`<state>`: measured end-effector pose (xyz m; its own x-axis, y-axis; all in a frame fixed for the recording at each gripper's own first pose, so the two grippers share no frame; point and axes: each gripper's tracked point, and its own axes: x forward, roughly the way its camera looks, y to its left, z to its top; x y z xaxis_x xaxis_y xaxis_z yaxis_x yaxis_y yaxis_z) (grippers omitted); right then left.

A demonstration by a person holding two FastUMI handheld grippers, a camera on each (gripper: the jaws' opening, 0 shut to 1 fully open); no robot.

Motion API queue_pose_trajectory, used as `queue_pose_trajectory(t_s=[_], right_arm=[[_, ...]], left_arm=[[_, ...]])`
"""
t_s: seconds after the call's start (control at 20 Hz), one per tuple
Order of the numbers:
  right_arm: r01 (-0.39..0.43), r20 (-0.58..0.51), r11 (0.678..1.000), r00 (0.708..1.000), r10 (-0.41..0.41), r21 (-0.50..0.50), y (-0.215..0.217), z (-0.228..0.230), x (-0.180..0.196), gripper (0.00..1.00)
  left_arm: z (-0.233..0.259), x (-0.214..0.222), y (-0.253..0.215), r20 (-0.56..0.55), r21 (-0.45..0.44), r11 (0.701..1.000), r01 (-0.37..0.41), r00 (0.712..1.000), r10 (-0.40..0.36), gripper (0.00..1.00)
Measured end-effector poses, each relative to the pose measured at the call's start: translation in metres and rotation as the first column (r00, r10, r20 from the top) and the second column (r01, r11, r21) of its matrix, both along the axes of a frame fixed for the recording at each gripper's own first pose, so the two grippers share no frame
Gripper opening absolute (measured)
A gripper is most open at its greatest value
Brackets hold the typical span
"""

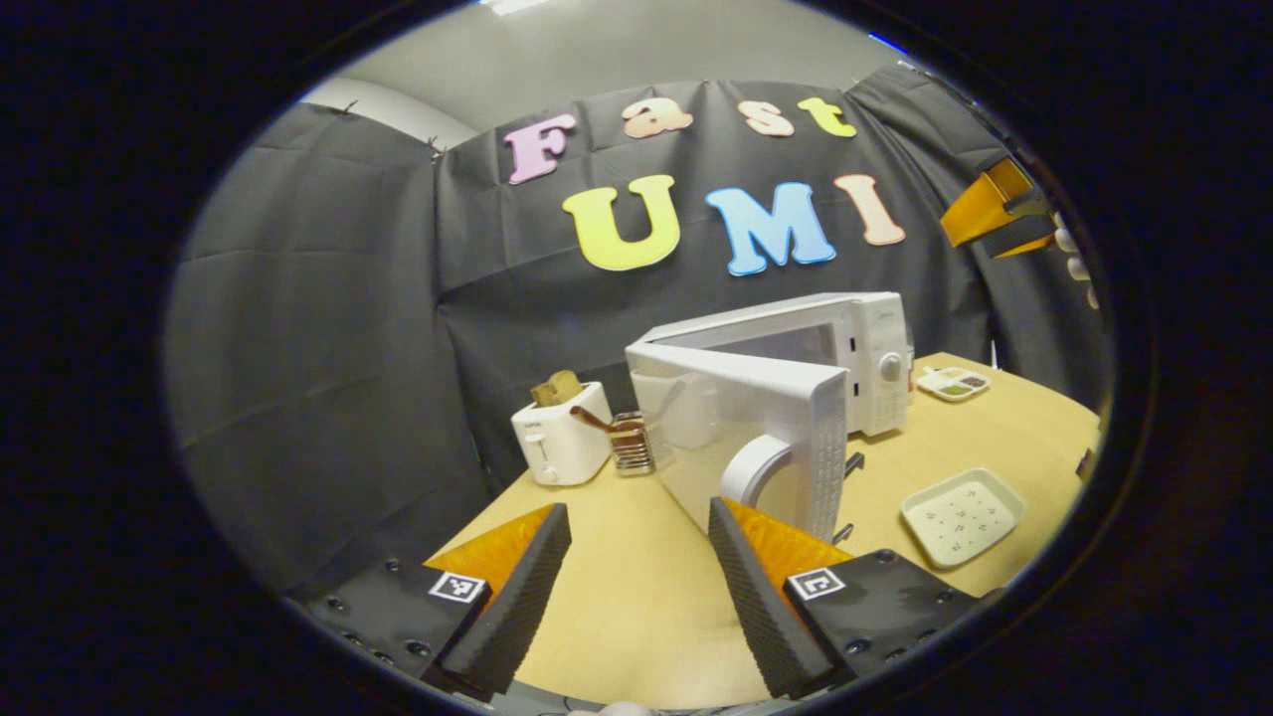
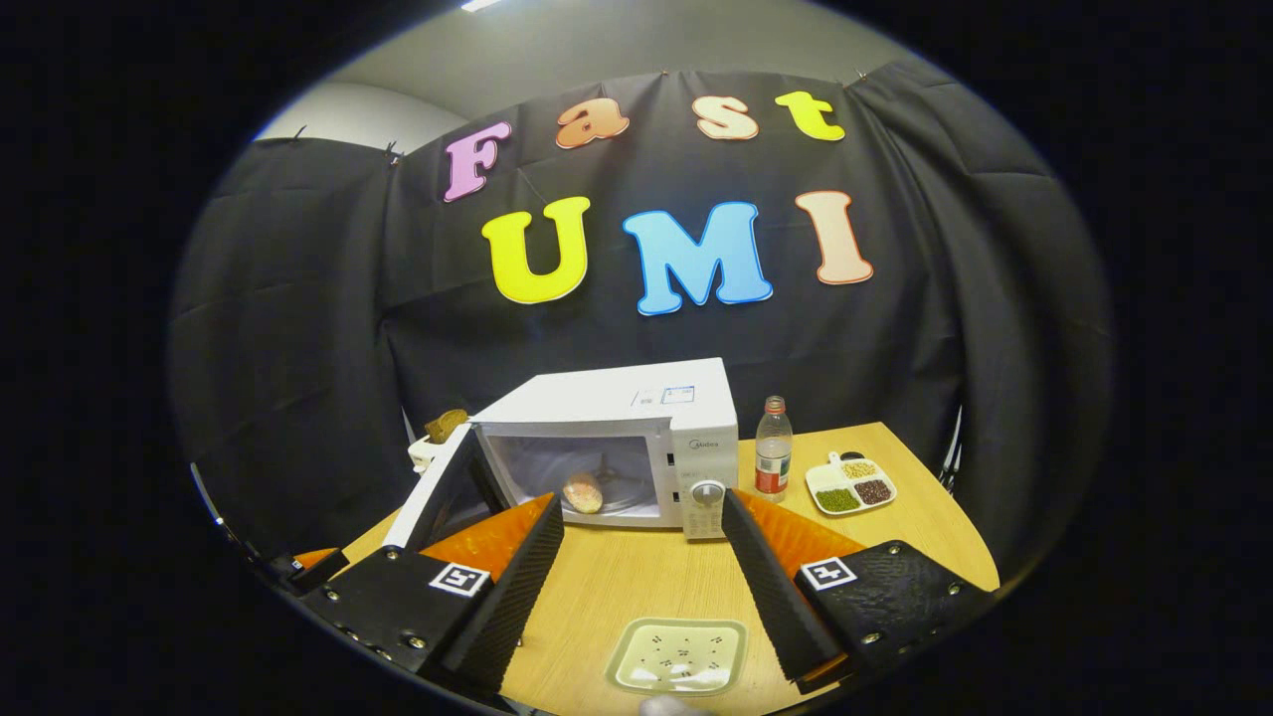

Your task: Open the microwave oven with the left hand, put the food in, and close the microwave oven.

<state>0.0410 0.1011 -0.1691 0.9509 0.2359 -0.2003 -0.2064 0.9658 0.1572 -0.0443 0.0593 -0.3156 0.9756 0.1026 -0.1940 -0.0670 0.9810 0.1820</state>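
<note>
One microwave stands toward the table's back edge, its door swung open to the left. One bread roll lies inside the cavity. Left hand-held gripper: fingers spread wide, holding nothing, just short of the door's curved handle. Right hand-held gripper: fingers likewise wide apart and empty, above one empty tray at the front edge. One bottle and one divided dish stand right of the microwave; one toaster stands left.
</note>
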Motion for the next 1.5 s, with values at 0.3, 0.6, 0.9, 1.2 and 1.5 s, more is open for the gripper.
queue_pose_trajectory(t_s=[0.3, 0.6, 0.9, 1.2, 1.5], right_arm=[[0.016, -0.025, 1.000, 1.000, -0.016, 0.008, -0.014, -0.006, -0.007, 0.98], [0.064, -0.036, 0.998, 0.997, -0.064, 0.003, -0.040, -0.010, -0.001, 0.98], [0.107, -0.056, 0.994, 0.993, -0.106, 0.012, -0.055, -0.014, 0.009, 0.98], [0.131, -0.065, 0.991, 0.989, -0.130, 0.008, -0.064, -0.016, 0.021, 0.98], [0.139, -0.078, 0.990, 0.987, -0.139, -0.007, -0.071, -0.020, 0.034, 0.98]], left_arm=[[-0.001, 0.027, -0.077, 0.001, -0.064, 0.992, 0.112, 0.994, -0.112, 0.96], [0.003, 0.078, -0.133, 0.027, -0.054, 0.974, 0.218, 0.976, -0.217, 0.96], [0.005, 0.126, -0.170, 0.050, -0.062, 0.960, 0.272, 0.962, -0.269, 0.94], [0.001, 0.174, -0.189, 0.064, -0.082, 0.954, 0.289, 0.957, -0.285, 0.95], [-0.006, 0.211, -0.212, 0.071, -0.075, 0.947, 0.311, 0.949, -0.306, 0.96]])
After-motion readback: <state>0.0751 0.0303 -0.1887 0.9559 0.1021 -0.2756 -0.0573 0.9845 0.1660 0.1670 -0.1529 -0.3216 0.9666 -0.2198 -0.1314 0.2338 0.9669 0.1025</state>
